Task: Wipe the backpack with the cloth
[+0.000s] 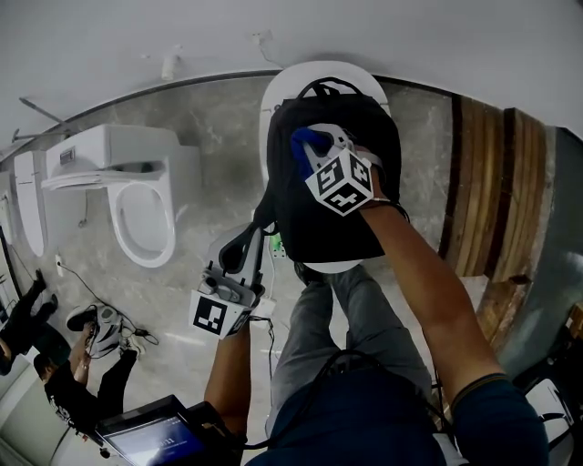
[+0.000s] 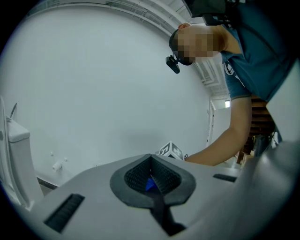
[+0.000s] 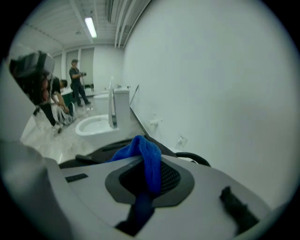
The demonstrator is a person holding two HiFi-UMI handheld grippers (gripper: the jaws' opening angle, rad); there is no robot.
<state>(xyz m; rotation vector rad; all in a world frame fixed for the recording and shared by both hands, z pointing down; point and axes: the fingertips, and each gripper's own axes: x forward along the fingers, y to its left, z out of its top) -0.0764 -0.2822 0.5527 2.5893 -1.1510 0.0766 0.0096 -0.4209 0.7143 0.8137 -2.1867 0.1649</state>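
Toilet (image 1: 272,102), backpack (image 1: 314,214) handle (image 1: 330,85) toward wall (image 1: 182,27), cloth (image 1: 307,146) atop

Looks like a washroom or toilet showroom: white toilet (image 1: 141,205) with open seat at the left of the head view, second toilet lid (image 1: 323,75) at top centre, grey marbled floor tiles (image 1: 205,300), plain white walls, ceiling strip light (image 3: 90,27) at upper left of the right gripper view.
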